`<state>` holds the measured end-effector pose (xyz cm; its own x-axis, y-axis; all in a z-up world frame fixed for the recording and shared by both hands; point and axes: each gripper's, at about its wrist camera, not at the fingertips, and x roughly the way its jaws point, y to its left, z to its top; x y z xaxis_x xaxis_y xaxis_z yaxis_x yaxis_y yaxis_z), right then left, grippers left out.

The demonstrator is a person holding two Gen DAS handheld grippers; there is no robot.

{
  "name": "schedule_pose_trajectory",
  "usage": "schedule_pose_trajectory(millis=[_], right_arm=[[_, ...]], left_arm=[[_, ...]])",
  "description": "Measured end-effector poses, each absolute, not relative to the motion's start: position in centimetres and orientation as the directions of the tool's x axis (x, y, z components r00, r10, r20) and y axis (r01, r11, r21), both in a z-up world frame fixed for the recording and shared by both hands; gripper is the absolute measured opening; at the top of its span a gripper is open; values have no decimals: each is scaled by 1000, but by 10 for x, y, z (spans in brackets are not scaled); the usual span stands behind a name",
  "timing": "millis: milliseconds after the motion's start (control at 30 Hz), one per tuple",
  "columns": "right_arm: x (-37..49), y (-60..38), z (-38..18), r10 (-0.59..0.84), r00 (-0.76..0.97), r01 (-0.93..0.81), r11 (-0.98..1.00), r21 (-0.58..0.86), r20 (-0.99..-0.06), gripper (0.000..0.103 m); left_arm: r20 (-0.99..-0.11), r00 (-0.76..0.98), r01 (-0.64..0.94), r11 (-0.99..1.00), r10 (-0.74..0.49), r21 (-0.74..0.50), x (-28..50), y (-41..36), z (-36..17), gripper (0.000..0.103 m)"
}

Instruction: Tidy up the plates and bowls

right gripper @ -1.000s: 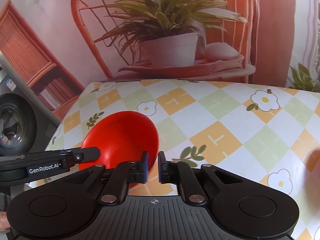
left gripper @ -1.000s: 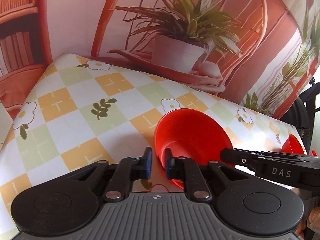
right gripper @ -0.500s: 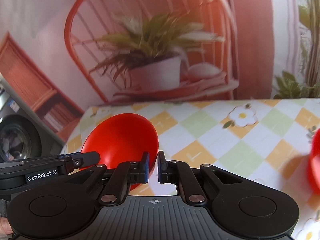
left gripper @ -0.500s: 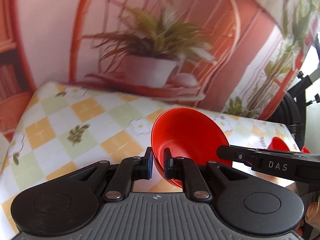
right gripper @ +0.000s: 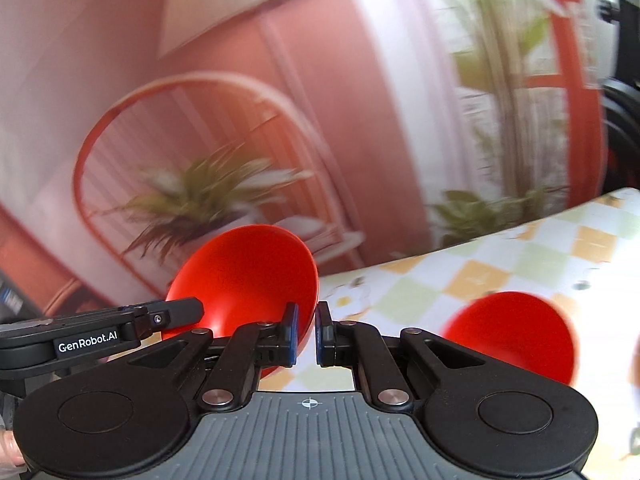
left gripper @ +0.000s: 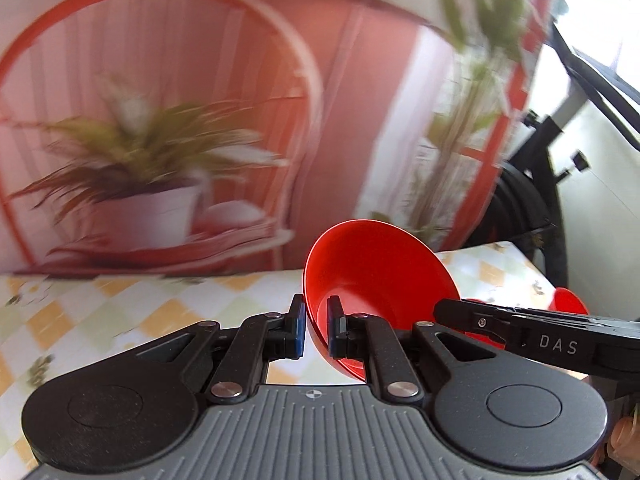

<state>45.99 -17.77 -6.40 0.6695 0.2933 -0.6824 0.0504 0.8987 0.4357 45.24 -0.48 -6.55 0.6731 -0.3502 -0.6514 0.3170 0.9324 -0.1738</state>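
Checked table (left gripper: 120,320) — left gripper (left gripper: 316,330) clasping red bowl (left gripper: 376,272)

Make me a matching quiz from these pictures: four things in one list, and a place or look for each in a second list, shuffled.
1. lifted red bowl
2. second red bowl
3. tablecloth
4. potted plant

A. sitting on the table, right side of the right wrist view
B. on the backdrop behind the table
C. rim clamped in the left gripper
D. orange, green and white checks

Pairs: 1-C, 2-A, 3-D, 4-B
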Motion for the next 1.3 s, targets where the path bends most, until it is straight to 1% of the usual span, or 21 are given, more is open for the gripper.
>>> schedule_pose_trajectory(millis=[167,333,600,767,933,1300], right_arm=[[448,-224,-67,240,696,132,884,449,-677,8],[435,-259,-75,194,699,194,874,445,-688,7],[418,-290,-87,154,694,254,861,440,-704,7],[408,-300,-94,135,681,288,854,433,-719,7],[403,-304,-104,123,667,325,840,436,-735,7],[399,-303,-111,126,651,327,844,426,-748,7]], left_arm=[[-647,647,389,905,-404,-176,462,-54,-68,12],[-666,606,431,883,-435,-185,465,-93,-81,12],[-701,543,470,859,-462,-202,466,-125,-104,12],[-722,520,483,854,-457,-193,464,-137,-115,12],[-740,524,491,860,-421,-142,461,-152,-125,12],[-765,519,498,862,-382,-93,459,-157,-136,12]])
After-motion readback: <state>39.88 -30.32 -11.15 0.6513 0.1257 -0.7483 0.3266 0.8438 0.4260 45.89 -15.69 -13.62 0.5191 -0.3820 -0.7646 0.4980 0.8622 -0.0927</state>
